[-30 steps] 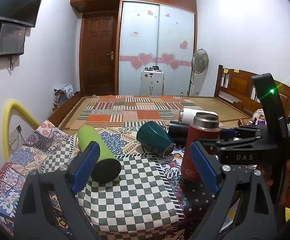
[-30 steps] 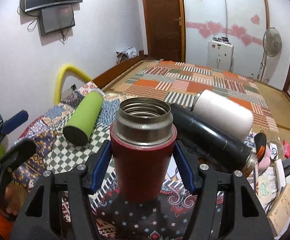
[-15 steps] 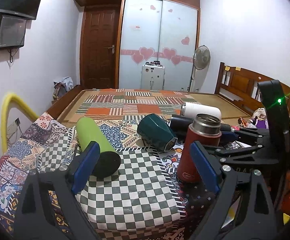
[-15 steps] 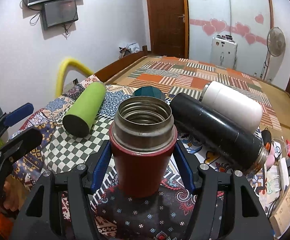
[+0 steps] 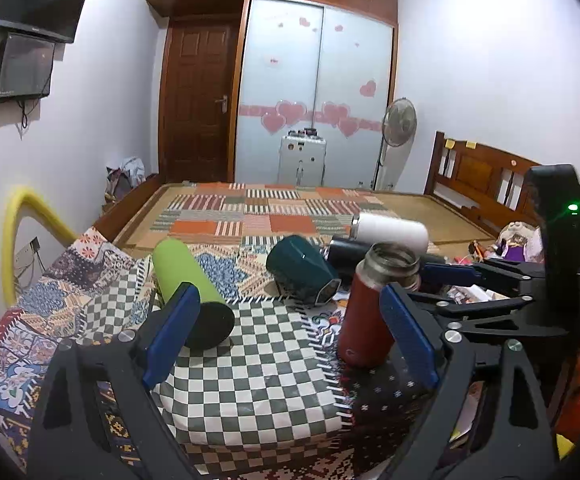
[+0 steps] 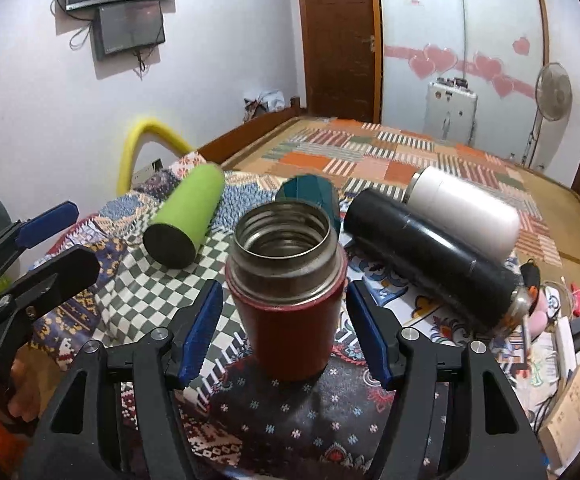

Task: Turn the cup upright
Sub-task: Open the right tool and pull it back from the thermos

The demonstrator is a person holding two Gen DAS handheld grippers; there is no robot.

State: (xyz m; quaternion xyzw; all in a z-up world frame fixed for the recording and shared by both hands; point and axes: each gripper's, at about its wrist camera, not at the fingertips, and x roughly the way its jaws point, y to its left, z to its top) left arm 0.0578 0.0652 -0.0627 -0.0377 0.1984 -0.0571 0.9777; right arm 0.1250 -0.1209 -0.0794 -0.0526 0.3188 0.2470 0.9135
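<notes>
A red flask (image 6: pixel 290 300) with a steel mouth stands upright on the patterned cloth; it also shows in the left wrist view (image 5: pixel 374 308). My right gripper (image 6: pixel 286 332) is open, its blue pads apart from the flask on both sides. My left gripper (image 5: pixel 290 336) is open and empty, over the checked cloth (image 5: pixel 258 364). A green cup (image 5: pixel 186 280), a dark teal cup (image 5: pixel 302 272), a black flask (image 6: pixel 430 260) and a white flask (image 6: pixel 466 208) lie on their sides behind.
The cloth covers a table at the foot of a bed (image 5: pixel 274 208). Clutter of toys and papers (image 6: pixel 570 340) lies to the right. A yellow foam hoop (image 5: pixel 18 232) stands at the left. The right gripper's body (image 5: pixel 530 292) shows in the left wrist view.
My right gripper has opened and let go of the red flask, which now stands free. Both grippers have drawn back a little.
</notes>
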